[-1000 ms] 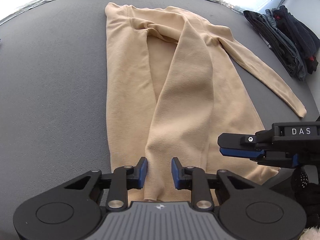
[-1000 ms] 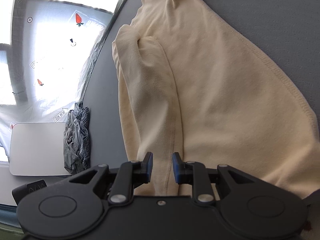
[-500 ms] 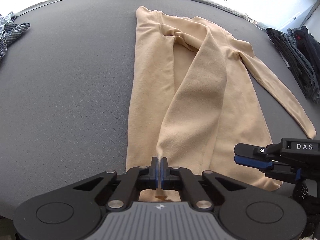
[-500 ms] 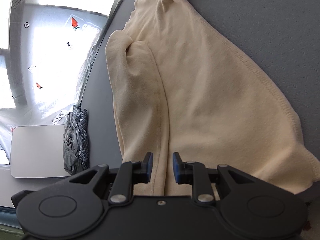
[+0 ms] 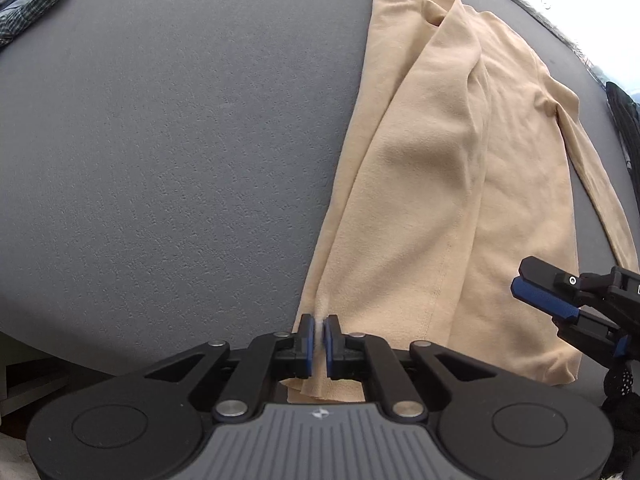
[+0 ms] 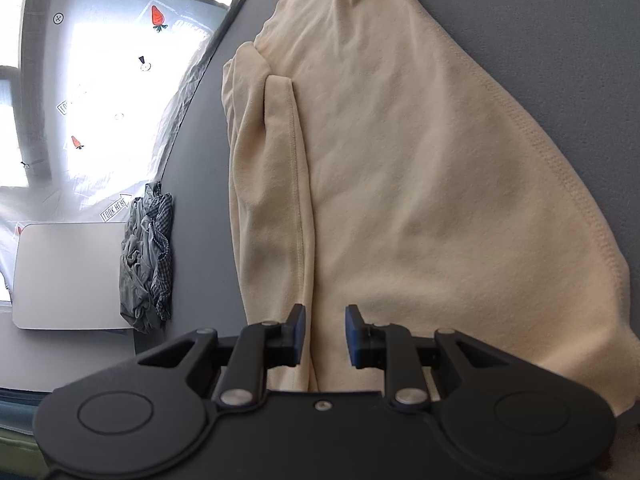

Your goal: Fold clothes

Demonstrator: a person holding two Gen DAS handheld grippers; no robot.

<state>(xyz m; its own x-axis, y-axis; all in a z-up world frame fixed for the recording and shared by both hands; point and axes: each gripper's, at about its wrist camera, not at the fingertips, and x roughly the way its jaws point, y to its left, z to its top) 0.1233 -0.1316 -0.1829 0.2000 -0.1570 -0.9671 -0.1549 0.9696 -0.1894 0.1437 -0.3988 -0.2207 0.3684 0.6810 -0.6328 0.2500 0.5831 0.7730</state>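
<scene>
Far to my left, at the top corner of the left wrist view, I see a checked cloth (image 5: 36,4) bunched at the edge of the grey table (image 5: 168,152). The table is bare and wide between it and the shirt.

Next comes my left gripper (image 5: 319,340). Its jaws have just been opening a little after a tight squeeze, but the blue pads still pinch a thin ridge of cloth. That cloth is the near end of a sleeve (image 5: 412,184) of the tan shirt (image 5: 520,200). The sleeve lies folded over the shirt's body and runs from my pads up to the far shoulder.

The shirt lies flat on the table, right of the middle. Its long way runs away from me. The hem is near me and the neck end points to the far edge of the table. The other sleeve (image 5: 600,184) sticks out along the right side.

At the right edge I see my right gripper (image 5: 536,300) over the hem corner. In its own view its pads stand a little apart with the shirt below them, and I cannot tell if they touch it. A dark pile of clothes (image 5: 624,120) sits at the far right.
</scene>
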